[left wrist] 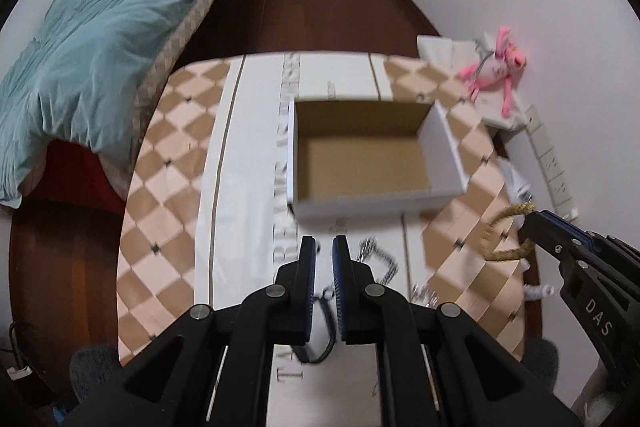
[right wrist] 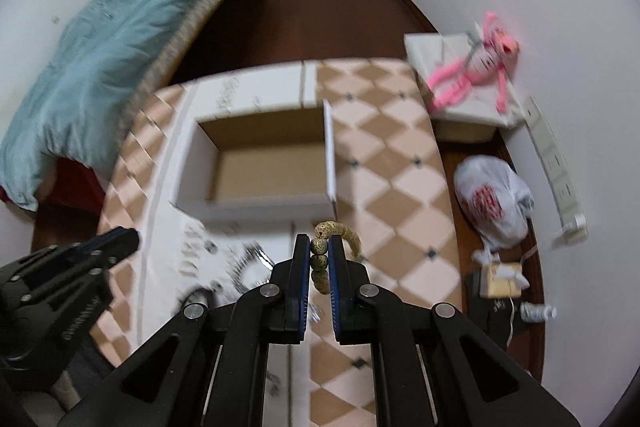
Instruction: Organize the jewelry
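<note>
Right hand-held gripper (right wrist: 320, 247), clamped on a bead bracelet (right wrist: 321, 263), and left hand-held gripper (left wrist: 323, 251), pinching a thin black cord (left wrist: 326, 327), hover just before the open box (left wrist: 360, 147); carry each over its rim before letting go.

Home bedroom, bed (left wrist: 92, 39) with teal duvet, wood floor (left wrist: 312, 11), pink plush toy (right wrist: 476, 67)
</note>
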`<state>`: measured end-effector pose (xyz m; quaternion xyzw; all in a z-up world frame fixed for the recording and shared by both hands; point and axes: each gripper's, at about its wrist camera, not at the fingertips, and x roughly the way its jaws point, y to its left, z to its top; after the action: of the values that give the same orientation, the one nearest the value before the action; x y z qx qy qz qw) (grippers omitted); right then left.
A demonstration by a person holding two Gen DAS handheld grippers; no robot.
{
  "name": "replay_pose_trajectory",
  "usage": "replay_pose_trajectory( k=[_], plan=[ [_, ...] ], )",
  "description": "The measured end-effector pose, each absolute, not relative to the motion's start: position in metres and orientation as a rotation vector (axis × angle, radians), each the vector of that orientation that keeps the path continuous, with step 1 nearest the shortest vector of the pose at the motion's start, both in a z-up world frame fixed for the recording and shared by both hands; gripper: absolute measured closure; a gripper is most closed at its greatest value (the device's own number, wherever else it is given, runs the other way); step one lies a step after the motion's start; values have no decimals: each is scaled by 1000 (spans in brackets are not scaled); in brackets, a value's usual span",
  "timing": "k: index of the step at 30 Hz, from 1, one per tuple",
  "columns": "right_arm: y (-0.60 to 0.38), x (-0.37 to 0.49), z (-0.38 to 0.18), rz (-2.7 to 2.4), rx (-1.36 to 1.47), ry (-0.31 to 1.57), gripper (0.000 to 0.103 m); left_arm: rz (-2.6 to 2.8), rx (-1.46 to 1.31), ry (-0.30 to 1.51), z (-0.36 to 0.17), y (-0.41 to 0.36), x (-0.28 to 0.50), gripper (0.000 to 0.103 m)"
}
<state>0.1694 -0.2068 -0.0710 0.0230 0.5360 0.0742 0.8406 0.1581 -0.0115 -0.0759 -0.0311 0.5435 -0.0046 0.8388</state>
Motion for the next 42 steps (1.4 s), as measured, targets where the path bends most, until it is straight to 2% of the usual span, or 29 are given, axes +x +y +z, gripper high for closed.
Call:
replay_pose_trajectory(
  k=[7, 15, 21, 22, 23, 24, 25, 26, 28, 30, 32, 34, 35, 36, 42],
  plan=[
    [-195, 221, -46, 257, 117, 1099, 94, -13, -90, 1144, -66, -6, 204, 97],
    [-184, 283, -80, 307, 169, 1209, 94, -38, -129, 1223, -90, -1, 257, 97],
    [-179, 310, -109, 346, 181, 1281, 93, -56, -139, 1281, -105, -6, 284, 92],
    [-178, 314, -114, 354, 178, 1292, 93, -57, -141, 1280, -106, -6, 287, 83],
    [-178, 317, -117, 354, 165, 1296, 93, -55, -140, 1280, -107, -5, 289, 64],
    [-178, 319, -119, 345, 151, 1294, 87, -53, -140, 1281, -109, -4, 292, 49],
    [-178, 320, -120, 342, 141, 1294, 73, -53, -143, 1279, -109, -3, 292, 19],
    [-179, 320, -121, 343, 144, 1294, 68, -41, -139, 1270, -108, -2, 293, 13],
    [-183, 319, -120, 319, 135, 1286, 56, -24, -123, 1252, -107, 0, 292, 12],
    [-186, 318, -118, 295, 112, 1274, 52, -7, -115, 1241, -106, 3, 290, 12],
    [-187, 315, -116, 253, 66, 1264, 43, 21, -96, 1227, -105, 4, 286, 12],
    [-188, 310, -116, 191, 21, 1261, 18, 47, -67, 1208, -104, 5, 281, 11],
    [-189, 306, -115, 168, 0, 1255, 13, 64, -46, 1199, -103, 5, 276, 11],
    [-190, 303, -115, 150, -14, 1251, 10, 75, -32, 1194, -102, 6, 273, 11],
    [-203, 259, -119, 101, -26, 1236, 10, 133, 49, 1168, -105, 9, 227, 11]
  ],
)
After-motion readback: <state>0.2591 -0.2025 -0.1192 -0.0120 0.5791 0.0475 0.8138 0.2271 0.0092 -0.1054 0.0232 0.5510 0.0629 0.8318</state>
